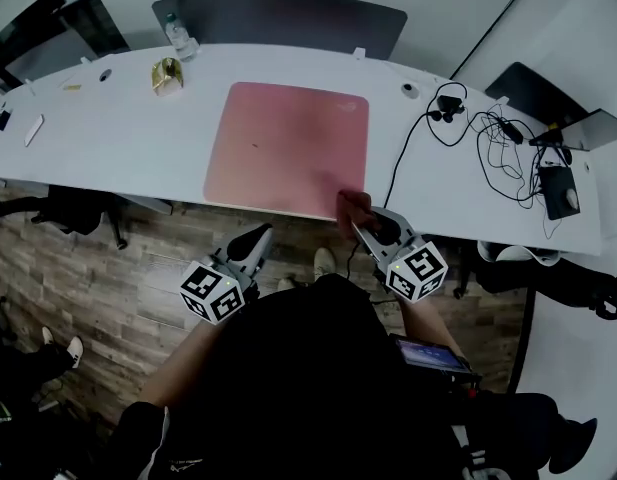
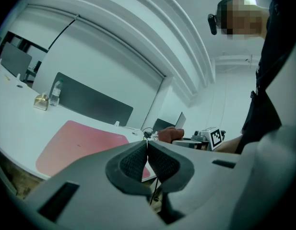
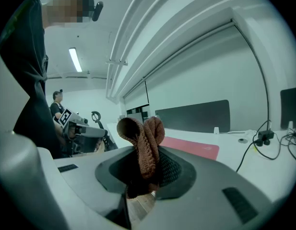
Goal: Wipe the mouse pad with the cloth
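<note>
A pink mouse pad lies flat on the white desk; it also shows in the left gripper view as the mouse pad and in the right gripper view as the mouse pad. My right gripper is shut on a brown knitted cloth, bunched between its jaws. The cloth hangs at the pad's near right corner, over the desk's front edge. My left gripper is shut with nothing in it, held below the desk edge, off the pad.
Black cables and a mouse lie at the desk's right end beside a laptop. A gold object and a water bottle stand at the back left. Dark partition panels line the far edge. Wooden floor lies below.
</note>
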The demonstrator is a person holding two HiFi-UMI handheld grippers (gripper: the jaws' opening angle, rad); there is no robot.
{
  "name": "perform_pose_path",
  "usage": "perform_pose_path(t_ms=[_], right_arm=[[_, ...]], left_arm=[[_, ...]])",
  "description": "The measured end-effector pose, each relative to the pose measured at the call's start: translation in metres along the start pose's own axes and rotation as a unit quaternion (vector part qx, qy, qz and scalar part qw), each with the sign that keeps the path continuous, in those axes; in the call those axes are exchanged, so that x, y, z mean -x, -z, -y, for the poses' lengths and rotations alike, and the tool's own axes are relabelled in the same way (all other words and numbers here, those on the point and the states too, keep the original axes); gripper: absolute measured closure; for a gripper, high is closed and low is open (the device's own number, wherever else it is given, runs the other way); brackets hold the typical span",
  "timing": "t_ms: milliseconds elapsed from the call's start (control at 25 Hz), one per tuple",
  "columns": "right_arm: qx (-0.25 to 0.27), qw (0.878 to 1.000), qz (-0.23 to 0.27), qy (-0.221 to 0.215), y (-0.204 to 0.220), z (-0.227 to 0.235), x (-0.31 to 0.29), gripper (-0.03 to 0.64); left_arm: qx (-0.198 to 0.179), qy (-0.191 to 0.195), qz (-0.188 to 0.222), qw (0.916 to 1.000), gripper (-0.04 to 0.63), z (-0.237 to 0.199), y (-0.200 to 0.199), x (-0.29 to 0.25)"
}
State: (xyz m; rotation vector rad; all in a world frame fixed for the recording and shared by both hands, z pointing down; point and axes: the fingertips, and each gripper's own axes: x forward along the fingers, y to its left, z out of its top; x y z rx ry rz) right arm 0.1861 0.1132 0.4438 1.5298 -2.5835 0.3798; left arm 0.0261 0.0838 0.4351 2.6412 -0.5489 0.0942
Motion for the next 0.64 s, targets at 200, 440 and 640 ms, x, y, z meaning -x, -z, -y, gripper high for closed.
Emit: perform_pose_path(t_ms=[200,440,640], right_arm=[[-0.002,1.000,0.002,-0.004,0.0018,-0.0025,-0.0013,0.505],[0.002,1.000,0.004,-0.006,-0.0029,-0.0073,-0.0066,0.505],[0.001,1.000,0.003,-0.009,-0.0022,-0.0077,-0.0059,0.505]], left_arm=[[-0.003,0.002,0.004,1.0000,0.586,-0.0019,-0.0021,-0.0004],[0.003,0.005,0.004,1.0000,0.586,-0.0062,-0.0005,0.0013],[0.006,0.011,0.002,0.9999,0.586,-0.0036,0.0018,-0.0026]])
